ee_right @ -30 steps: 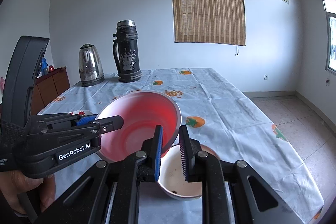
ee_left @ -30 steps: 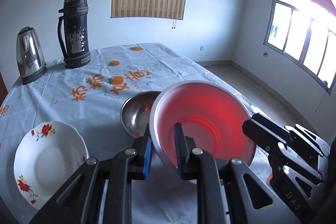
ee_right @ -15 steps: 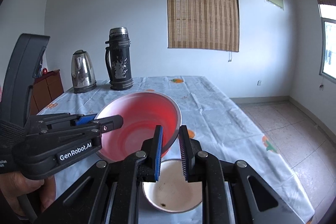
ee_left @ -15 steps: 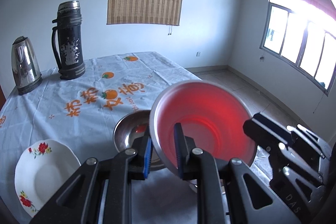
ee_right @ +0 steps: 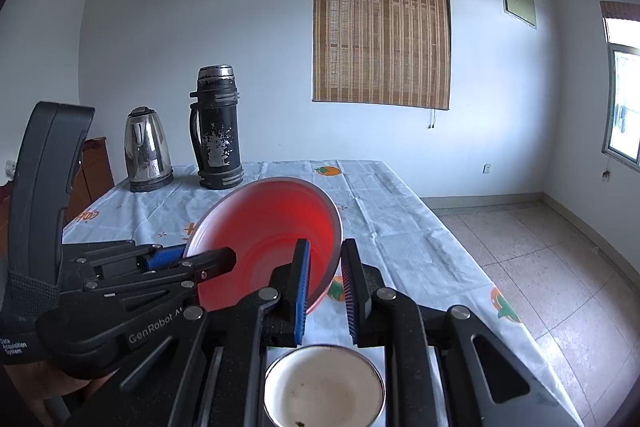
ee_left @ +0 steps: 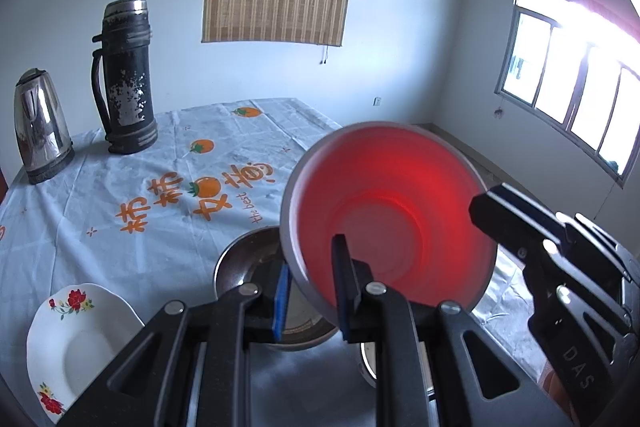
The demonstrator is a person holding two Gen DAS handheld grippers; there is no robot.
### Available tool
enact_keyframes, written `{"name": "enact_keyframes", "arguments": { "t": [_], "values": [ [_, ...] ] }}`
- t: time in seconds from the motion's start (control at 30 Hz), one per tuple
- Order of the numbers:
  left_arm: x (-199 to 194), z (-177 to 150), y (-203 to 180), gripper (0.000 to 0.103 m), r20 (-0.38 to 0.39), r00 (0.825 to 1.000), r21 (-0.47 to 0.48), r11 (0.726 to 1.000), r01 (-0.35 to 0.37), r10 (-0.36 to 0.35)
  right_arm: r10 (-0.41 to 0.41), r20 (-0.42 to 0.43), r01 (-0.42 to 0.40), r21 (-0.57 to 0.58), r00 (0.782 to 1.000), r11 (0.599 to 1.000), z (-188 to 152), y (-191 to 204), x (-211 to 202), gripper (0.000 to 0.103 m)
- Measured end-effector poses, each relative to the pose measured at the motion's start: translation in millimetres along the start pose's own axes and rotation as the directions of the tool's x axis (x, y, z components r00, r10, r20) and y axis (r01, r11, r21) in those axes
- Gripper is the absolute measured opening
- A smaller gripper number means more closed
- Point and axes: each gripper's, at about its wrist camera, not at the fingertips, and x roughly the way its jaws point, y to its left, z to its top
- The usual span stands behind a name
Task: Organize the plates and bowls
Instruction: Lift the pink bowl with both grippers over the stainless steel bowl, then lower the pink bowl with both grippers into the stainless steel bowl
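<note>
Both claws pinch the red bowl [ee_left: 394,227] by opposite sides of its rim: the left claw [ee_left: 314,291] clamps the near-left edge, the right claw [ee_right: 326,279] the right edge. This two-sided hold probably keeps the wide bowl from swinging. The bowl hangs tilted above the table [ee_left: 120,195], clear of the steel bowl [ee_left: 248,267] just under its left rim and the small white bowl [ee_right: 324,387] below it. The flowered plate [ee_left: 76,343] lies well left of the red bowl. Beyond it the cloth is bare up to the flask [ee_left: 126,79] and kettle [ee_left: 40,131], giving room to travel.
</note>
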Motion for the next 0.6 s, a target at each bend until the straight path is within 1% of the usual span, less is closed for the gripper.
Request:
{"name": "enact_keyframes", "arguments": {
  "t": [0.17, 0.37, 0.6],
  "values": [
    [7.2, 0.0, 9.3, 0.017, -0.018, 1.000, -0.017, 1.000, -0.005, 0.005, 0.011, -0.014, -0.011, -0.010, 1.000, 1.000, 6.9, 4.0, 11.6, 0.017],
    [7.5, 1.1, 17.6, 0.017, -0.008, 1.000, -0.017, 1.000, -0.014, 0.014, 0.023, -0.039, -0.024, -0.011, 0.999, 1.000, 8.5, 7.8, 26.2, 0.017],
    [16.0, 0.2, 25.6, 0.017, -0.017, 1.000, -0.016, 1.000, -0.016, 0.015, 0.024, -0.067, -0.025, -0.012, 0.997, 1.000, 6.1, 12.8, 43.1, 0.017]
  ]
}}
